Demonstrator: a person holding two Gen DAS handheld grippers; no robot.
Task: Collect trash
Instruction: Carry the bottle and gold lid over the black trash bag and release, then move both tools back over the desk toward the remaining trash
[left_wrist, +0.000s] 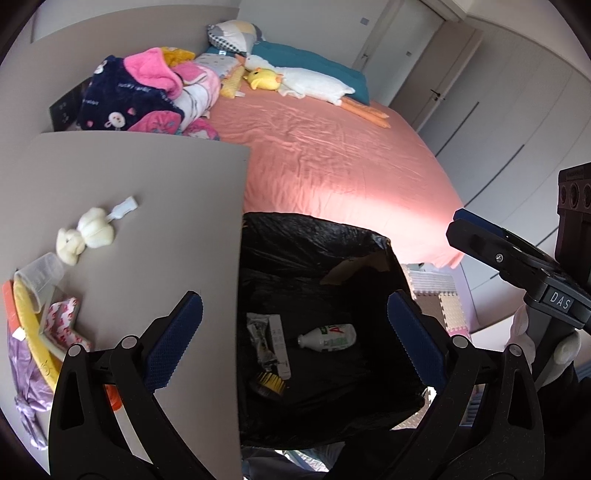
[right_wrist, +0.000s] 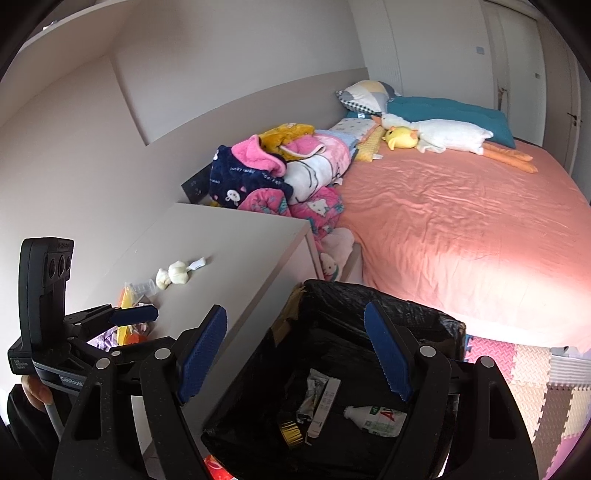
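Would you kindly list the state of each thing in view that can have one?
Left gripper: open, empty.
Right gripper: open, empty.
Trash bin: open, lined with a black bag, partly filled.
White bottle: lying on its side in the bin.
Clear cup: tipped on the nightstand.

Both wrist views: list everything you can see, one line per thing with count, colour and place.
bin: one, black liner, on the floor between nightstand and bed
bottle: one, white with green label, lying in the bin
wrappers: a few, white and silver, in the bin beside the bottle
nightstand: one, beige, left of the bin
small plush toy: one, cream, on the nightstand
clear cup: one, tipped over, on the nightstand's left edge
bed: one, pink sheet
clothes pile: one, pink and navy, at the bed's head
goose plush: one, white, by the pillows
left gripper: open, empty
right gripper: open, empty
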